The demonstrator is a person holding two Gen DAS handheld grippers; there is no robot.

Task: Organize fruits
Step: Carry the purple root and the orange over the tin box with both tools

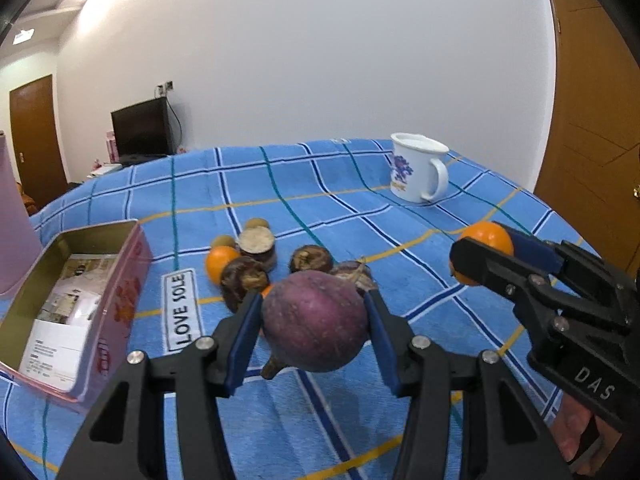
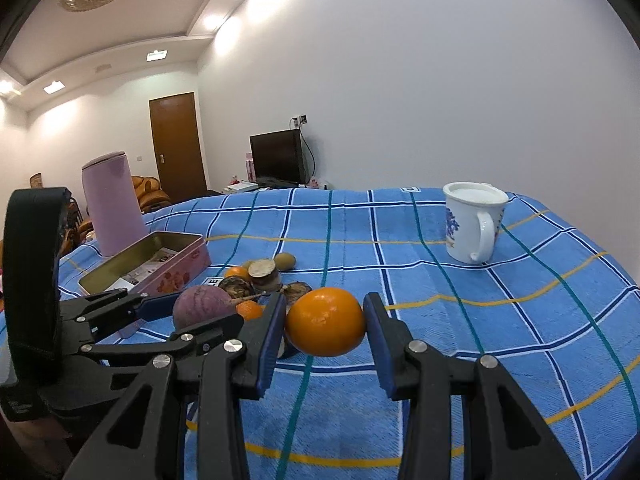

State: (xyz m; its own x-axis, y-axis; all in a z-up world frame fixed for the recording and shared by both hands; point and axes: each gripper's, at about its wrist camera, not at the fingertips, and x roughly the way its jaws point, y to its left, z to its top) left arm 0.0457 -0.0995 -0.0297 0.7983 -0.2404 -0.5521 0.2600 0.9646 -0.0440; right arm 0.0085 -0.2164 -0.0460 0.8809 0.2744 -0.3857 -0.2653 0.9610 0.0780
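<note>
Purple round fruit [image 1: 316, 322] sits clamped between the left gripper [image 1: 314, 336] jaws, lifted over the blue checked cloth [image 1: 360, 208]. Right gripper [image 2: 325, 332] jaws are clamped on an orange [image 2: 326, 321], also off the surface, just right of the fruit pile [image 1: 260, 260]. Progress looks early: two fruits picked, none placed anywhere visible. Left on the cloth: another orange [image 1: 219, 263], several brown cut or husked fruits, two small tan ones at the back. Open pink tin [image 1: 76, 304] beside the pile holds papers, no fruit; white mug [image 1: 418, 168] stands well apart at the far edge. Destination unclear from the frames. One more orange bit is mostly hidden behind the purple fruit. Brown fruit type hard to identify. Pink container is cut off in the left view.
</note>
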